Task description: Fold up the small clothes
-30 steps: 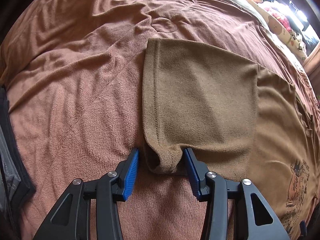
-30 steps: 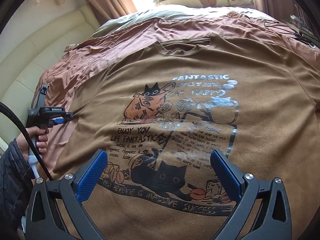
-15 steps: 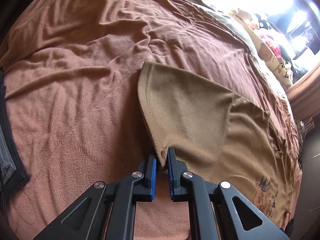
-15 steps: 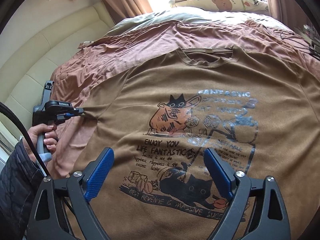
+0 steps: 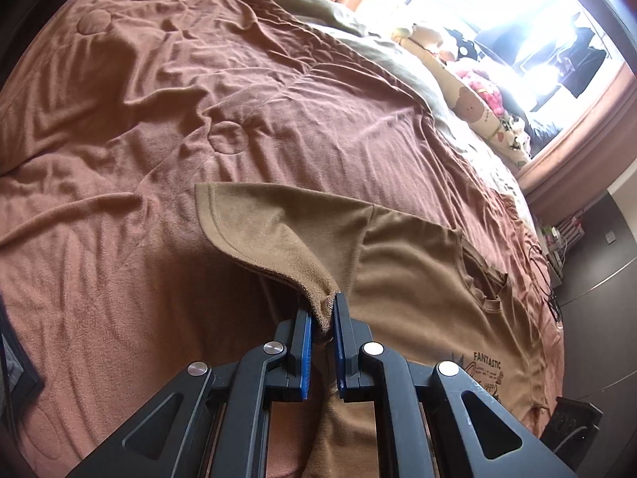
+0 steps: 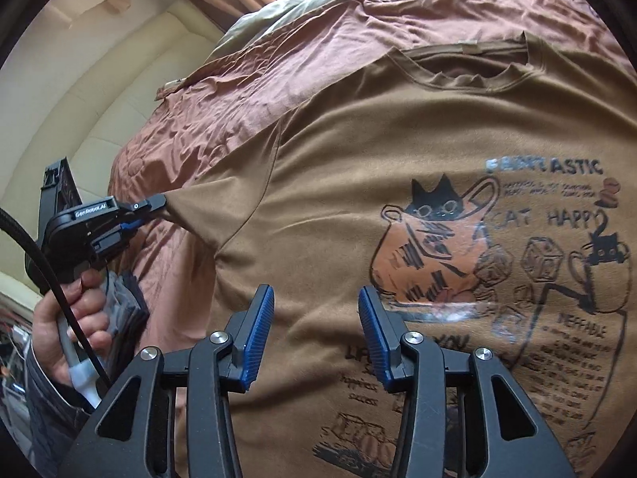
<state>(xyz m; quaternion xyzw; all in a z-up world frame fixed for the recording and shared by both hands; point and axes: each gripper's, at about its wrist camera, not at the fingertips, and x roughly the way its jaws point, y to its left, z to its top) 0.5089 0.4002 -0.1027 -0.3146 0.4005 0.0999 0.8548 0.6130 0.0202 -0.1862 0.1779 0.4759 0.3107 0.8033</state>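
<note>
A tan T-shirt [image 6: 398, 127] with a cat print lies face up on the bed. Its left sleeve [image 5: 278, 235] is lifted off the blanket. My left gripper [image 5: 323, 318] is shut on the sleeve's hem and pulls it taut; it also shows in the right wrist view [image 6: 159, 201], held by a hand. My right gripper [image 6: 314, 318] is open and empty, low over the shirt's chest beside the print, jaws partly closed. The collar [image 6: 469, 63] lies at the far end.
A rust-brown blanket [image 5: 199, 99] covers the bed. Pillows and plush toys [image 5: 477, 103] lie by the bright window. A dark folded garment [image 5: 12, 362] sits at the left edge. A cream padded headboard [image 6: 79, 91] curves along the left.
My left gripper closed on the sleeve hem and lifted it up toward the shirt body. My right gripper moved forward over the shirt and its jaws narrowed.
</note>
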